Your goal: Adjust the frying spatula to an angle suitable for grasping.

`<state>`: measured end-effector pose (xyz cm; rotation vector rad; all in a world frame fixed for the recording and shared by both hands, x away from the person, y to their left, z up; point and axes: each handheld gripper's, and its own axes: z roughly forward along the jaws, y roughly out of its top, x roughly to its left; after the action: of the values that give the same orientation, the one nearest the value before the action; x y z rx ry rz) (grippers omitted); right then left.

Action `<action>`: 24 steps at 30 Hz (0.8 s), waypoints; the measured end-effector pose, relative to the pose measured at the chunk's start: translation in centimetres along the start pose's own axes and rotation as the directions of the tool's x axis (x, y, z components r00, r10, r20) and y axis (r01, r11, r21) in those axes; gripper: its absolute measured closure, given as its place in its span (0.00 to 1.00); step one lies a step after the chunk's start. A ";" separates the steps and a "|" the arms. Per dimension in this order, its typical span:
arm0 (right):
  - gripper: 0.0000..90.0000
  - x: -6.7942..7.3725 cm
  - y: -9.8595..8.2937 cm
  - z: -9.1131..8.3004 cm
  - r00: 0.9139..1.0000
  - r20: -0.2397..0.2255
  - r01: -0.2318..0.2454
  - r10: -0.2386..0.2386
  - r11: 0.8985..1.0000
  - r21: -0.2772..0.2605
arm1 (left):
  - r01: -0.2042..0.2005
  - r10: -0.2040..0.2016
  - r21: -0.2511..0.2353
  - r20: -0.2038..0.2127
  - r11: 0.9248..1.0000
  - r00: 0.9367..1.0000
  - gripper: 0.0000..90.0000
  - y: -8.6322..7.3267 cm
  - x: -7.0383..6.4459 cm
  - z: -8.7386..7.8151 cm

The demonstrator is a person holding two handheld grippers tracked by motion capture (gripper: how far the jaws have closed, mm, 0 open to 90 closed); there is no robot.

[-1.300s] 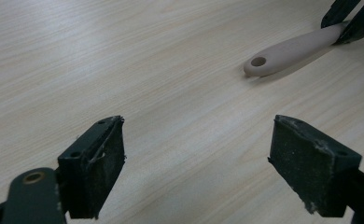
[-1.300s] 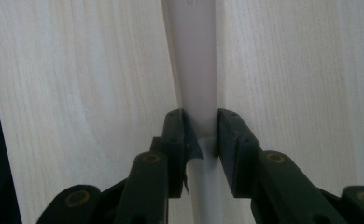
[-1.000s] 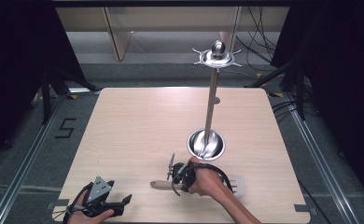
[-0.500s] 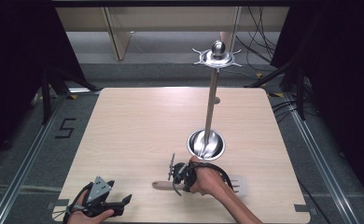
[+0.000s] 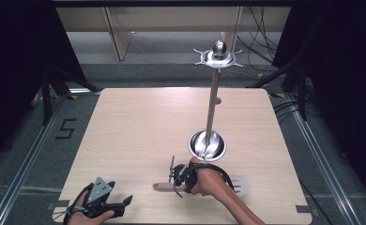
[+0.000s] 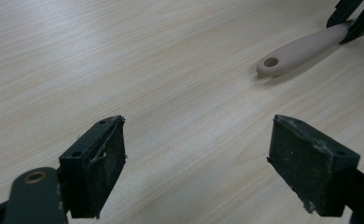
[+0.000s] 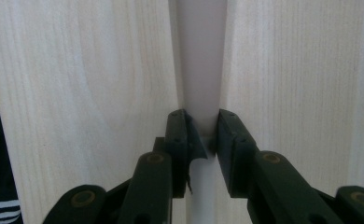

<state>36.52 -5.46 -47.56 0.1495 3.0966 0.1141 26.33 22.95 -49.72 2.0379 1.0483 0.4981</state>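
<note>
Bare tabletop [image 5: 139,126]; right claw [image 5: 177,176] clamped on spatula handle [image 5: 162,187] (near edge); left claw [image 5: 118,206] agape.

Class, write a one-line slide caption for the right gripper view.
Right gripper closed on the pale spatula handle, lying on the wooden table.

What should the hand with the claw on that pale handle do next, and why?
Probably lift it slightly. The right claw already has its jaws closed on the spatula handle, while the spatula lies flat on the table. The tall metal stand with hooks on top stands just behind, so raising it looks like the natural step. The left claw rests open nearby.
</note>
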 end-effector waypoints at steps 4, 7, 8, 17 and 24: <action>0.84 -0.2 -1.1 -0.9 0.999 0.011 -0.045 0.046 0.996 -0.075 | -0.011 0.011 -0.005 0.008 1.000 1.000 0.20 0.0 0.1 0.0; 0.84 -0.4 -2.8 -2.4 0.998 0.017 -0.062 0.067 0.980 -0.187 | -0.042 0.042 -0.004 0.010 0.999 0.999 0.20 0.1 0.3 0.0; 0.84 -0.4 -2.8 -2.4 0.998 0.017 -0.062 0.067 0.980 -0.187 | -0.042 0.042 -0.004 0.010 0.999 0.999 0.20 0.1 0.3 0.0; 0.84 -0.4 -6.7 -5.9 0.982 0.027 -0.161 0.189 0.895 -0.417 | 0.005 -0.005 -0.018 0.014 1.000 1.000 0.20 0.1 0.1 0.0; 0.84 -0.3 -9.0 -7.8 0.962 0.034 -0.211 0.271 0.815 -0.540 | -0.004 0.004 -0.017 0.010 1.000 1.000 0.20 0.1 0.1 0.1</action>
<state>35.64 -15.00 -40.49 0.5046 2.7834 0.9282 26.49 23.01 -49.71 2.0259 1.0302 0.4969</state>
